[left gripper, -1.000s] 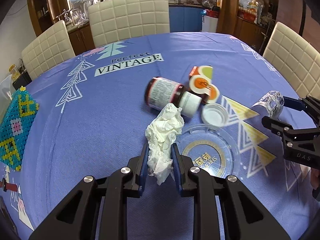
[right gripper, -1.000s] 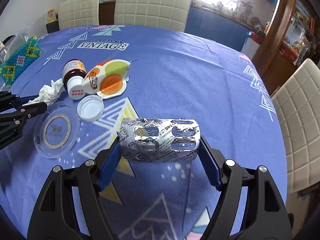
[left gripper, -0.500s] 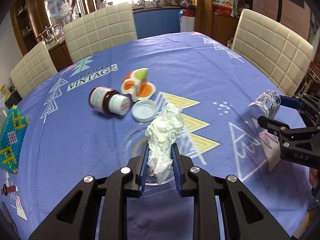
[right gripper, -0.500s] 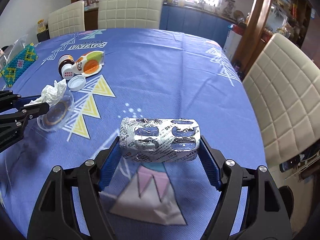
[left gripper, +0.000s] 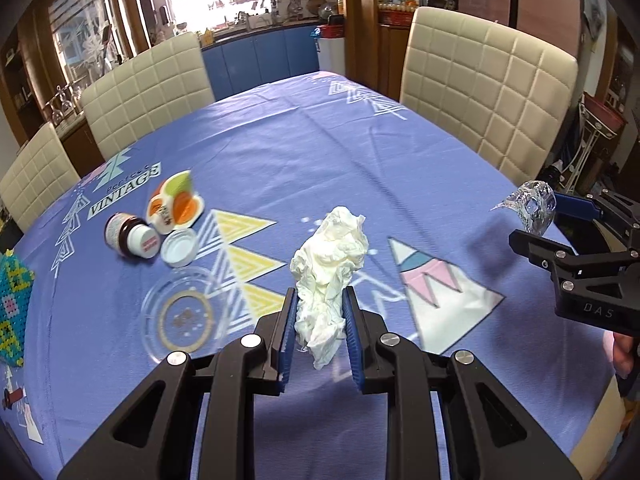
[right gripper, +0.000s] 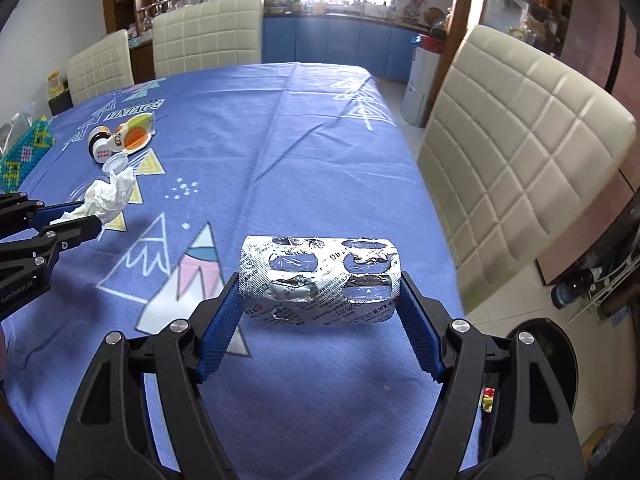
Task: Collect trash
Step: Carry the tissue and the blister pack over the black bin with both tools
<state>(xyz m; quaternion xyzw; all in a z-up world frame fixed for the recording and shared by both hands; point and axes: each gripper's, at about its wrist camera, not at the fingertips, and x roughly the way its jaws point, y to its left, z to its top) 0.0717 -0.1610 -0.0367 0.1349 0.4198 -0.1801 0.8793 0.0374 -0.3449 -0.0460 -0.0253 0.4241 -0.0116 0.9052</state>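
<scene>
The left gripper (left gripper: pixel 319 322) is clamped on a crumpled white tissue (left gripper: pixel 330 264), which stands up between its blue pads in the lower middle of the left wrist view, lifted above the blue patterned table (left gripper: pixel 304 152). The right gripper (right gripper: pixel 320 300) pinches a curled silver pill pack (right gripper: pixel 318 280) by its two ends, with the empty foil pockets facing up, held over the table near its right edge. In the left wrist view that same pack shows as a shiny curl at the right edge of the frame.

At the left of the left wrist view, some things lie on the table close together: a small dark bottle (left gripper: pixel 129 235) on its side, a white cap (left gripper: pixel 179 247) just beside it, and an orange and green packet (left gripper: pixel 175 207) behind them. A clear round lid (left gripper: pixel 185 318) lies nearer the camera, left of the tissue. A beaded mat (left gripper: pixel 14 300) sits at the far left edge. Cream padded chairs (left gripper: pixel 486 92) stand around the table.
</scene>
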